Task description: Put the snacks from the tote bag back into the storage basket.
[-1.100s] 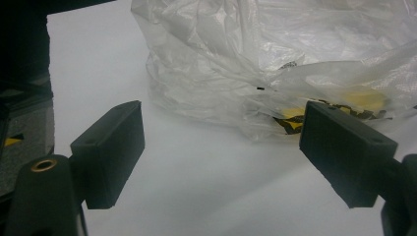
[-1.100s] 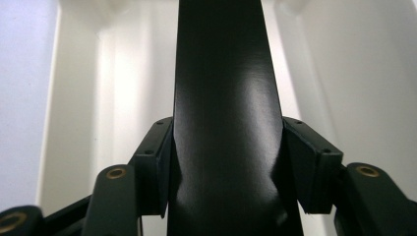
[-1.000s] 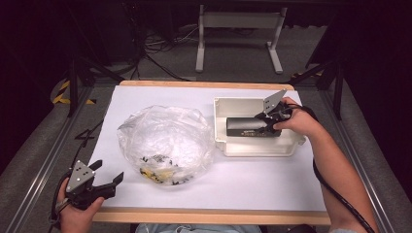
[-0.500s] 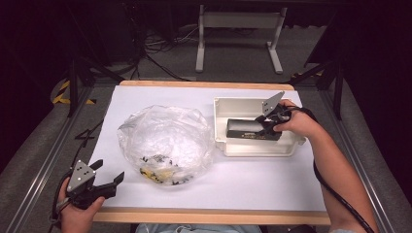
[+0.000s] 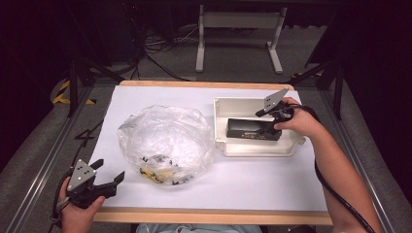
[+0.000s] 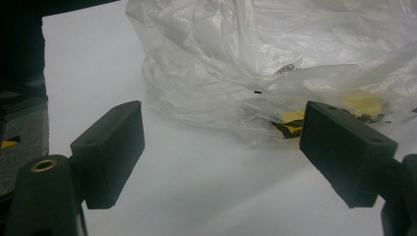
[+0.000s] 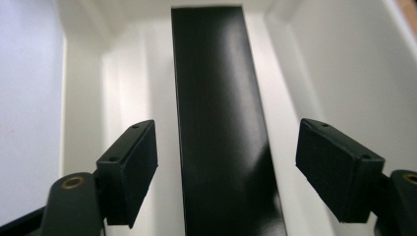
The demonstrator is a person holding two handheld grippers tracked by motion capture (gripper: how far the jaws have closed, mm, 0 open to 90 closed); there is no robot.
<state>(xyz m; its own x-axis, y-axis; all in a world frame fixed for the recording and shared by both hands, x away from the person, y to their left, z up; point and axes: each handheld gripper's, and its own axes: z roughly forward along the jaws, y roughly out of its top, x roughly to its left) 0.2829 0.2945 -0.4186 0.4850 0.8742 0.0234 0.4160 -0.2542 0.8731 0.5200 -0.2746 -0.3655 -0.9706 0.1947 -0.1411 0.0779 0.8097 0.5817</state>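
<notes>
Right gripper view: right gripper [image 7: 226,172] just opened, jaws apart either side of the black box [image 7: 221,123]. Looks stiff, smooth, probably slippery; grab its long sides.

A lab or test studio is showing here: a white-topped bench [image 5: 252,194] is sitting in a metal rail frame [image 5: 43,165], cables [image 5: 155,53] are trailing over grey carpet, hazard tape [image 5: 62,92] is marking the floor.

- Right gripper [image 5: 268,127], over the long black rectangular box [image 5: 252,130] in the white plastic tray [image 5: 219,127], has just been opening its jaws; they are now standing apart on either side of the box, pads off it.
- The box is now lying flat on the tray floor, released.
</notes>
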